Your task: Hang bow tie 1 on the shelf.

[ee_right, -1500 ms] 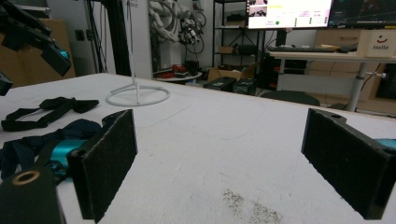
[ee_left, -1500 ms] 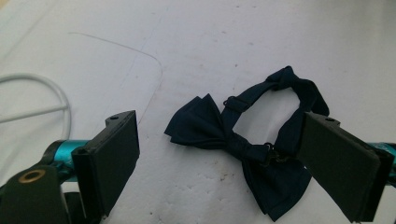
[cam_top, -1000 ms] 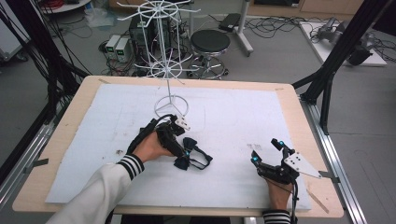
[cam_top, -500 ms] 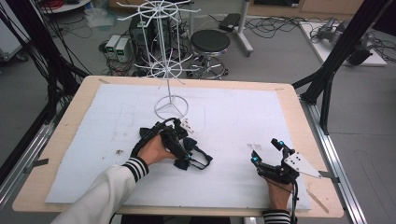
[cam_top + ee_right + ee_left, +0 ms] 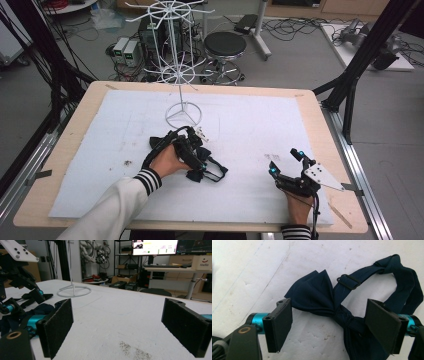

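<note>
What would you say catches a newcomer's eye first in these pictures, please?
Probably the dark navy bow tie lying on the white table cover, with the left gripper lowered over it, its jaws just closing either side of the knot, not yet pressing. Next, the tall white wire rack at the table's far edge. The right gripper rests open near the front right corner.

place: likely lab | cues: cables [image 5: 75, 30], monitors [image 5: 155, 247], rig frame [image 5: 360, 65]

Black two-jaw left tool [image 5: 329, 322], teal fittings, black-and-white striped cuff [image 5: 148, 181], pale sleeve [image 5: 107, 215], grey three-cornered plate [image 5: 322, 176]
</note>
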`<action>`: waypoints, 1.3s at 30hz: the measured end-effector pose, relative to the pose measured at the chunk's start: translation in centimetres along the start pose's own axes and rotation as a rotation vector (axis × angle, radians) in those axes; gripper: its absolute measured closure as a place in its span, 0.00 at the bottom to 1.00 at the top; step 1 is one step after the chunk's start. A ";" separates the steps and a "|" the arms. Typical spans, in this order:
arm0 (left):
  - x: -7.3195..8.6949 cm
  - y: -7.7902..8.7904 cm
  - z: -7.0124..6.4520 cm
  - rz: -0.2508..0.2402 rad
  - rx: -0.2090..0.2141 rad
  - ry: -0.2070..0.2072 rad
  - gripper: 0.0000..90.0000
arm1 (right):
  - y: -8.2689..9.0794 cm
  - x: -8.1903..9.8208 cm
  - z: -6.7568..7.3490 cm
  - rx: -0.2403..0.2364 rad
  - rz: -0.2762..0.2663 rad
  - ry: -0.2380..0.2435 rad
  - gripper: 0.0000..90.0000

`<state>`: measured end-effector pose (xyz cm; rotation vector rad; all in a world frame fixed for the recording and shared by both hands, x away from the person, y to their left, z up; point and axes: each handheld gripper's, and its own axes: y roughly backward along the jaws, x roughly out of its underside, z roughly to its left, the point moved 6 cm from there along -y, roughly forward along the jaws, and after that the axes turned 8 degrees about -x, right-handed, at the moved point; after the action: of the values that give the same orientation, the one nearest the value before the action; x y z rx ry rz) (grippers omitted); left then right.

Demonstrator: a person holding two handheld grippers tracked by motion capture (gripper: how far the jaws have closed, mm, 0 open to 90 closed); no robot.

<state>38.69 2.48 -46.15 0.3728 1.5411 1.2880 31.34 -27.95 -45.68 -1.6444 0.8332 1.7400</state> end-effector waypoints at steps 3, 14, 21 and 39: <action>0.0 -0.1 0.0 0.007 0.006 0.012 0.28 | 0.0 0.0 0.0 -0.002 0.001 0.007 0.11; 0.3 -0.6 -0.5 0.060 0.026 0.006 0.43 | 0.0 0.0 0.0 -0.002 -0.001 0.005 0.11; 0.3 -0.7 -0.8 0.072 0.037 0.005 0.54 | 0.0 0.0 0.0 -0.001 0.000 -0.001 0.11; 0.2 -0.3 -1.4 0.043 0.026 -0.027 0.83 | 0.0 0.0 0.0 -0.001 0.001 -0.001 0.11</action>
<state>37.52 1.77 -46.73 0.4400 1.5356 1.2925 31.34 -27.94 -45.68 -1.6435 0.8326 1.7418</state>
